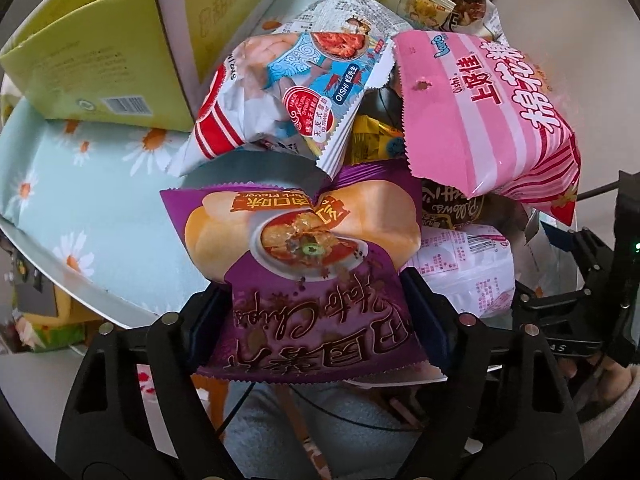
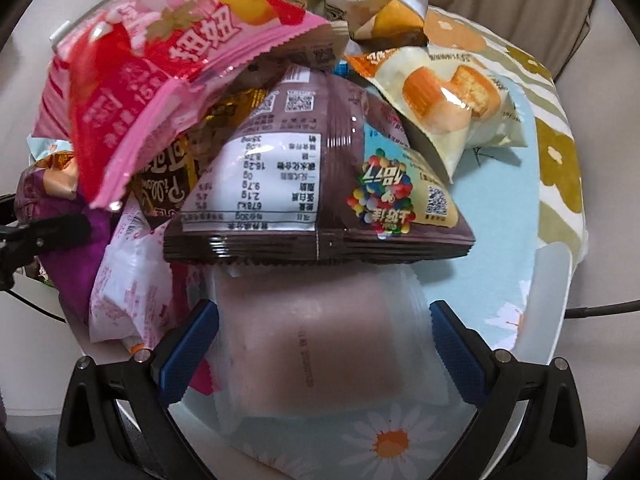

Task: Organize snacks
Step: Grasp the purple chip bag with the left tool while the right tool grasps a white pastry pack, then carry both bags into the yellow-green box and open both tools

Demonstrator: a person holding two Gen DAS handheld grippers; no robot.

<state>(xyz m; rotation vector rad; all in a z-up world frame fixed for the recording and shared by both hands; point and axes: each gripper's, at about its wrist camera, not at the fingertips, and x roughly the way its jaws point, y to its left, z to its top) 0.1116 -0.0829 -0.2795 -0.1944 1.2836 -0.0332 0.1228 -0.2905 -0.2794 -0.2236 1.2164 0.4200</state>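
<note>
A heap of snack bags lies on a round table with a daisy-print cloth (image 1: pixel 80 184). My left gripper (image 1: pixel 316 304) is shut on a purple potato chip bag (image 1: pixel 304 248), pinching its lower half at the table's near edge. The bag also shows at the left of the right wrist view (image 2: pixel 60 208). My right gripper (image 2: pixel 324 340) is open, its blue pads (image 2: pixel 188 344) on either side of a translucent white packet with a brownish filling (image 2: pixel 320 344) that lies flat on the cloth. A dark brown candy bag (image 2: pixel 316 184) lies just beyond it.
A pink Oishi bag (image 1: pixel 484 116), a white-and-blue Oishi shrimp bag (image 1: pixel 288 92) and a white-pink packet (image 1: pixel 464 268) crowd the pile. A green cardboard box (image 1: pixel 104 64) stands at the back left. A cream cake-roll packet (image 2: pixel 452 96) lies at the right.
</note>
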